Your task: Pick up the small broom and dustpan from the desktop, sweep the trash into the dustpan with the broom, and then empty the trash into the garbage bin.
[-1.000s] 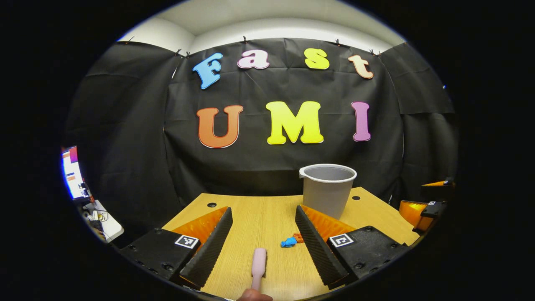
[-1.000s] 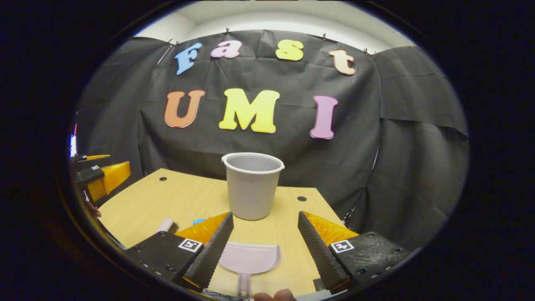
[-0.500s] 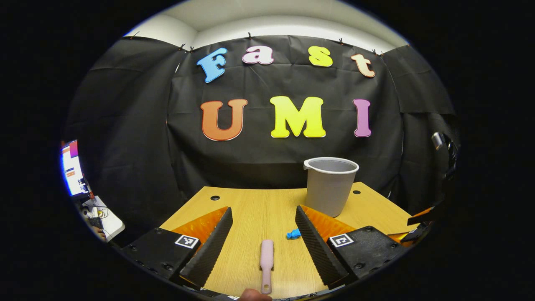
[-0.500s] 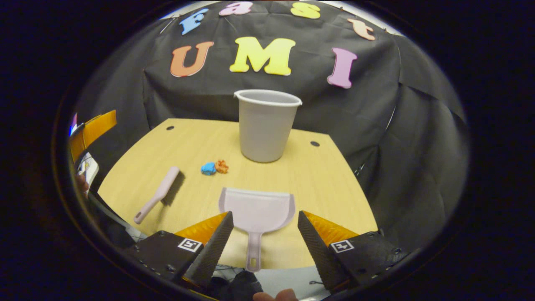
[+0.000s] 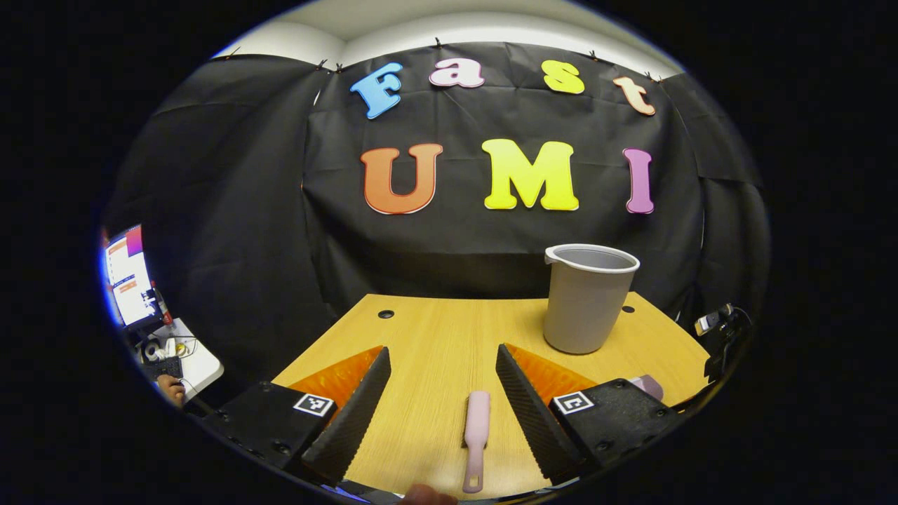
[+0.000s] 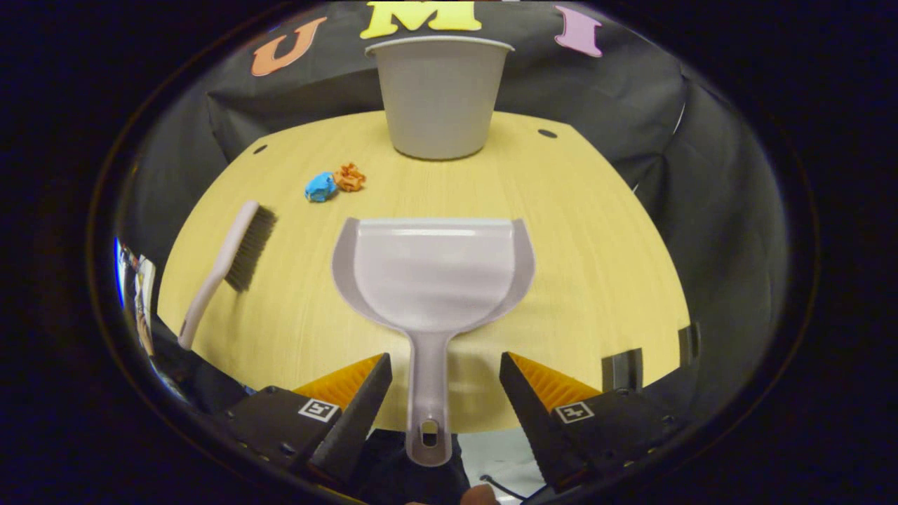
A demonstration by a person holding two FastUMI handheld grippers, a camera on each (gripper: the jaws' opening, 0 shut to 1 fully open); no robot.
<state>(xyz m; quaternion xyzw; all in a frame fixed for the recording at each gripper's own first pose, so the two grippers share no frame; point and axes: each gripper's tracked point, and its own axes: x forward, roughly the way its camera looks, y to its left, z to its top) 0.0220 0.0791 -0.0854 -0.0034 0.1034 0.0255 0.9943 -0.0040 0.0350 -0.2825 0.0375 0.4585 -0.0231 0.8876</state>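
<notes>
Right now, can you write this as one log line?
left hand-held gripper: open, over broom | right hand-held gripper: open, astride dustpan handle | trash: unswept

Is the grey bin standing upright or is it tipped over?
Upright. The bin stands on its base on the desk, with its open rim facing up, behind the dustpan.

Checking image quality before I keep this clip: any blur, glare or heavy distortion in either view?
Left gripper view: sharp, even light, glare only on the lit monitor at the left edge. Right gripper view: sharp, but fisheye bows the wooden desktop into a dome; soft sheen on the pale plastic dustpan.
</notes>
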